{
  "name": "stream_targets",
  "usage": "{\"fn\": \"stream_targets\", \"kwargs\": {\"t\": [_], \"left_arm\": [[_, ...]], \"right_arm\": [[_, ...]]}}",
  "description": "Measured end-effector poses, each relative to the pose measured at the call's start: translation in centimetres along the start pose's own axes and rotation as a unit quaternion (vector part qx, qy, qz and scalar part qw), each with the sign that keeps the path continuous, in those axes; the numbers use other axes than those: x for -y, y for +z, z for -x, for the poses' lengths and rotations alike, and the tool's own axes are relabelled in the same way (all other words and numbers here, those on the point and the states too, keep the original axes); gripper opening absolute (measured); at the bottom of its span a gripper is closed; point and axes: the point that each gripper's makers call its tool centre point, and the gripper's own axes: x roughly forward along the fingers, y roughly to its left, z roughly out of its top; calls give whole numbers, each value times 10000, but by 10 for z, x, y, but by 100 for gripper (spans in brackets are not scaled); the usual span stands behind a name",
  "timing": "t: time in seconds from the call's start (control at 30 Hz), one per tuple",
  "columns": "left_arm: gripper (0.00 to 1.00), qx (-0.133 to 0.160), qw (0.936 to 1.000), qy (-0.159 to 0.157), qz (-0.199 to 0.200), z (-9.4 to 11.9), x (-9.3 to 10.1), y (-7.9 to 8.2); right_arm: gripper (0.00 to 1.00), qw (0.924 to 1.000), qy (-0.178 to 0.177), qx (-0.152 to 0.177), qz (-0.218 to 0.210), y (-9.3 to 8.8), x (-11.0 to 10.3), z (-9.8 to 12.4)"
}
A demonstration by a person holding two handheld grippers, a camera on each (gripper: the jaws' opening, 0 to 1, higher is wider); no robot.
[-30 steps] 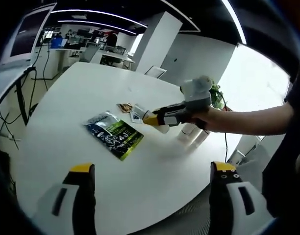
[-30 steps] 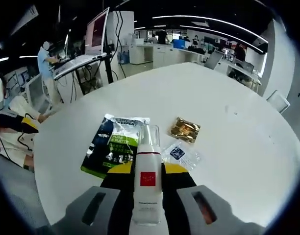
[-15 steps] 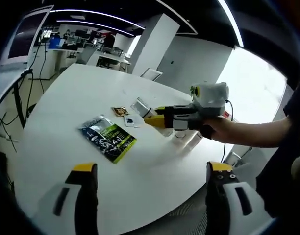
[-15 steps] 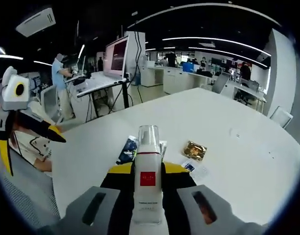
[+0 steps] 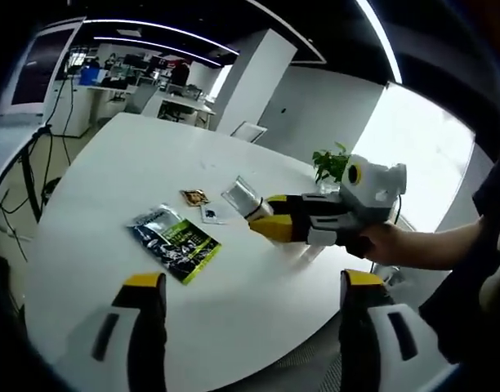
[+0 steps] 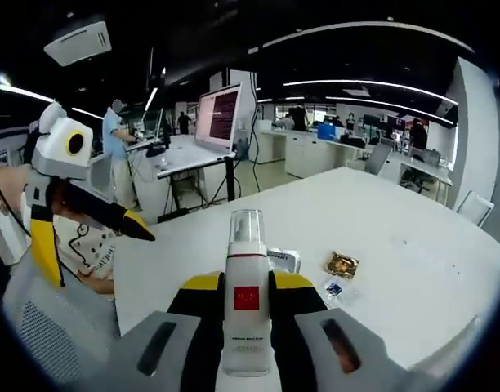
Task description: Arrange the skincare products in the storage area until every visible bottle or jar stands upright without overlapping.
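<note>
Right now the right gripper [image 6: 247,286] is clamped on a white bottle [image 6: 247,310] with a clear cap, held above the white table [image 5: 111,204]. Left gripper [image 5: 246,286] is wide apart, holding nothing. Green packet [image 5: 173,242] and two small sachets [image 5: 194,197] lie flat on the table.

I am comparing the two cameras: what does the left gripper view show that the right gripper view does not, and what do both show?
Left gripper view alone: a potted plant behind the right gripper, and a bright window.

Right gripper view alone: the bottle's red label, a monitor and a standing person.

Both: the white table, the bottle in the shut right gripper, the green pouch, the gold sachet and the open left gripper.
</note>
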Motion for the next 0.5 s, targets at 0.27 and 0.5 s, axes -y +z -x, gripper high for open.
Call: {"fn": "stream_targets", "kwargs": {"t": [0.27, 0.5], "left_arm": [[80, -45, 9999, -141, -10, -2, 11, -1], [76, 43, 9997, -225, 102, -1, 20, 9]], "right_arm": [[20, 10000, -25, 76, 20, -1, -12, 16], [20, 9998, -44, 199, -35, 1, -24, 32]]}}
